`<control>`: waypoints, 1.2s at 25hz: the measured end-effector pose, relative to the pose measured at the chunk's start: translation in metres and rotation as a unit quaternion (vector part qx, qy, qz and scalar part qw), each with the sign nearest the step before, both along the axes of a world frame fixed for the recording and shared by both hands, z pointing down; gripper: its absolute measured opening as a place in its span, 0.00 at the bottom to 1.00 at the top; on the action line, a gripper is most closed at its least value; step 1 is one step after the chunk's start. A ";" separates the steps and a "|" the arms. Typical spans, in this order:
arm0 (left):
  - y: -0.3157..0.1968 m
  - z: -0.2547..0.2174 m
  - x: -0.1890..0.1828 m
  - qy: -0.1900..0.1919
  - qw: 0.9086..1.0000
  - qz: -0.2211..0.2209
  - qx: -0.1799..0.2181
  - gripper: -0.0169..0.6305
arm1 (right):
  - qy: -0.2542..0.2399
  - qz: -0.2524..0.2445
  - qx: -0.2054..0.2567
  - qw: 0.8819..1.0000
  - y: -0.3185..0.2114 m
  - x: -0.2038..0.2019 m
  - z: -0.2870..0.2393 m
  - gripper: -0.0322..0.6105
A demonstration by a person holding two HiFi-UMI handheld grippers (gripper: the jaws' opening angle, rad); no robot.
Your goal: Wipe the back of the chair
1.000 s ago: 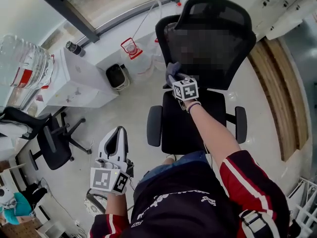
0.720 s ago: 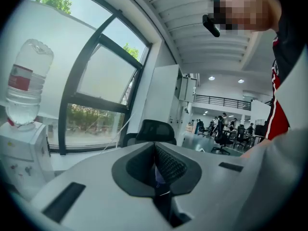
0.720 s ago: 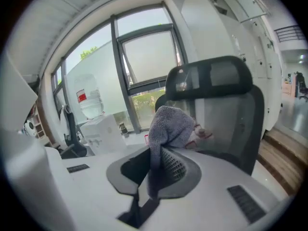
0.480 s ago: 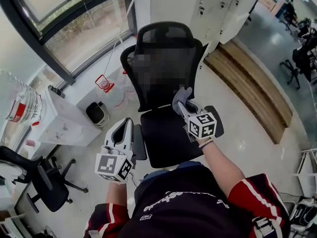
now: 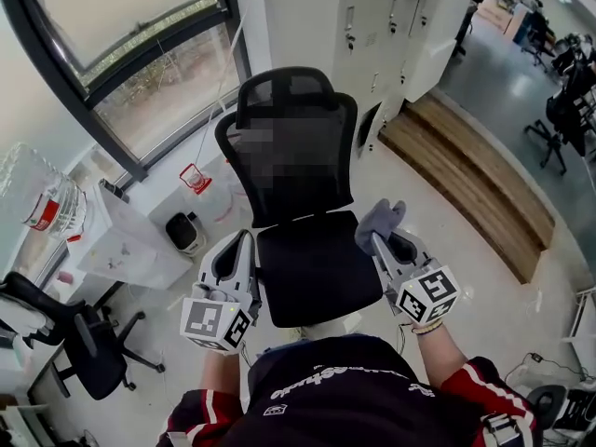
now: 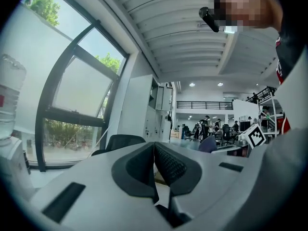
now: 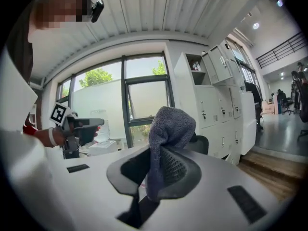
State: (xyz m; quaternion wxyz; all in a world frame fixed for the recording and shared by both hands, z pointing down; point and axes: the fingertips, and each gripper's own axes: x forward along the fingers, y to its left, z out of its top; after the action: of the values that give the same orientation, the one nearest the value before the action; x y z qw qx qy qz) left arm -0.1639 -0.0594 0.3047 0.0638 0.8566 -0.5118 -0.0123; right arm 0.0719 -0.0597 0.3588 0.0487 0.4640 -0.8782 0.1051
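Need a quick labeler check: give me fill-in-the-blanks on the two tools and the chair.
1. The right tool is shut on a grey ____.
2. The left tool is shut and holds ____.
3. The chair in front of the person is ____ in colour.
Missing words: cloth; nothing; black.

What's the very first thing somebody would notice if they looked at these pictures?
Probably the big black office chair standing in the middle of the floor, straight in front of the person. Next comes the right gripper by the seat's right edge, shut on a grey cloth that sticks up from it. The left gripper, by the seat's left edge, is shut and holds nothing.
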 end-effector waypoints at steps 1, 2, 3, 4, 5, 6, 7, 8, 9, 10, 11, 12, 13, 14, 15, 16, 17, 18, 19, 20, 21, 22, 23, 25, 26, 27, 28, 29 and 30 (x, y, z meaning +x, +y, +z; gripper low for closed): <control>0.008 -0.002 0.012 -0.005 1.000 -0.001 0.003 0.06 | 0.001 -0.007 0.006 1.000 0.010 0.007 -0.007 0.15; 0.016 -0.004 0.024 -0.010 1.000 -0.002 0.005 0.06 | 0.001 -0.016 0.011 1.000 0.021 0.014 -0.013 0.15; 0.023 -0.005 0.037 -0.012 1.000 -0.004 0.006 0.06 | -0.001 -0.025 0.015 1.000 0.031 0.023 -0.018 0.15; 0.031 -0.006 0.051 -0.010 1.000 -0.006 0.006 0.06 | -0.003 -0.033 0.018 0.999 0.042 0.033 -0.021 0.15; 0.038 -0.007 0.065 -0.007 1.000 -0.008 0.005 0.06 | -0.004 -0.041 0.020 0.999 0.051 0.043 -0.023 0.15; 0.047 -0.009 0.079 -0.004 1.000 -0.009 0.006 0.06 | -0.004 -0.048 0.023 0.999 0.060 0.055 -0.024 0.15; 0.055 -0.011 0.092 -0.004 1.000 -0.010 0.008 0.06 | -0.004 -0.054 0.026 0.998 0.068 0.065 -0.025 0.15; 0.064 -0.012 0.105 -0.008 1.000 -0.011 0.009 0.06 | -0.003 -0.060 0.030 0.998 0.075 0.075 -0.026 0.15; 0.072 -0.013 0.115 -0.014 1.000 -0.014 0.011 0.06 | -0.003 -0.063 0.034 0.997 0.080 0.085 -0.026 0.15; 0.079 -0.013 0.125 -0.020 1.000 -0.017 0.012 0.06 | -0.004 -0.065 0.037 0.997 0.084 0.093 -0.027 0.15; 0.085 -0.012 0.133 -0.024 0.999 -0.021 0.012 0.06 | -0.004 -0.065 0.038 0.997 0.087 0.101 -0.028 0.15; 0.092 -0.012 0.141 -0.028 0.999 -0.025 0.011 0.06 | -0.003 -0.066 0.038 0.997 0.091 0.108 -0.029 0.15; 0.099 -0.013 0.148 -0.031 0.999 -0.030 0.010 0.06 | 0.000 -0.070 0.039 0.997 0.095 0.113 -0.029 0.15; 0.105 -0.013 0.154 -0.034 0.999 -0.035 0.009 0.06 | 0.001 -0.075 0.039 0.996 0.099 0.117 -0.029 0.15; 0.112 -0.014 0.159 -0.036 0.999 -0.040 0.009 0.06 | 0.001 -0.083 0.040 0.996 0.104 0.119 -0.030 0.15; 0.117 -0.016 0.163 -0.038 0.998 -0.043 0.009 0.06 | 0.000 -0.090 0.040 0.995 0.108 0.119 -0.030 0.15; 0.122 -0.017 0.167 -0.042 0.998 -0.046 0.009 0.06 | -0.002 -0.096 0.040 0.995 0.113 0.119 -0.031 0.15; 0.126 -0.018 0.169 -0.045 0.998 -0.046 0.009 0.06 | -0.003 -0.101 0.040 0.994 0.116 0.118 -0.032 0.15; 0.129 -0.018 0.171 -0.047 0.998 -0.045 0.008 0.06 | -0.004 -0.103 0.040 0.994 0.120 0.117 -0.033 0.15; 0.132 -0.018 0.172 -0.048 0.998 -0.044 0.007 0.06 | -0.004 -0.104 0.041 0.994 0.123 0.117 -0.034 0.15; 0.134 -0.018 0.171 -0.046 0.998 -0.042 0.007 0.06 | -0.006 -0.102 0.042 0.994 0.127 0.116 -0.035 0.15; 0.136 -0.018 0.170 -0.043 0.998 -0.040 0.007 0.06 | -0.009 -0.100 0.042 0.994 0.130 0.115 -0.037 0.15; 0.137 -0.018 0.169 -0.040 0.998 -0.038 0.008 0.06 | -0.013 -0.097 0.041 0.994 0.132 0.113 -0.039 0.15; 0.136 -0.022 0.166 -0.033 0.999 -0.032 0.010 0.06 | -0.019 -0.092 0.042 0.995 0.137 0.107 -0.043 0.15; 0.137 -0.025 0.164 -0.030 0.999 -0.028 0.012 0.06 | -0.017 -0.090 0.045 0.995 0.140 0.103 -0.046 0.15; 0.138 -0.028 0.163 -0.028 0.999 -0.024 0.015 0.06 | -0.012 -0.089 0.051 0.995 0.143 0.098 -0.049 0.15; 0.139 -0.030 0.160 -0.028 0.999 -0.020 0.019 0.06 | -0.006 -0.087 0.057 0.995 0.145 0.094 -0.051 0.15; 0.140 -0.030 0.158 -0.027 0.999 -0.018 0.021 0.06 | -0.003 -0.085 0.059 0.995 0.146 0.090 -0.053 0.15; 0.140 -0.030 0.155 -0.026 0.999 -0.015 0.022 0.06 | -0.002 -0.084 0.060 0.995 0.146 0.086 -0.054 0.14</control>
State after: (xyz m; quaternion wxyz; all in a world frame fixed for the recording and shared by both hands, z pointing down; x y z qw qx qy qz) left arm -0.0093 0.0805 0.2746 0.0313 0.8499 -0.5261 -0.0029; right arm 0.1580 0.0867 0.3046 0.0277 0.3909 -0.9188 0.0481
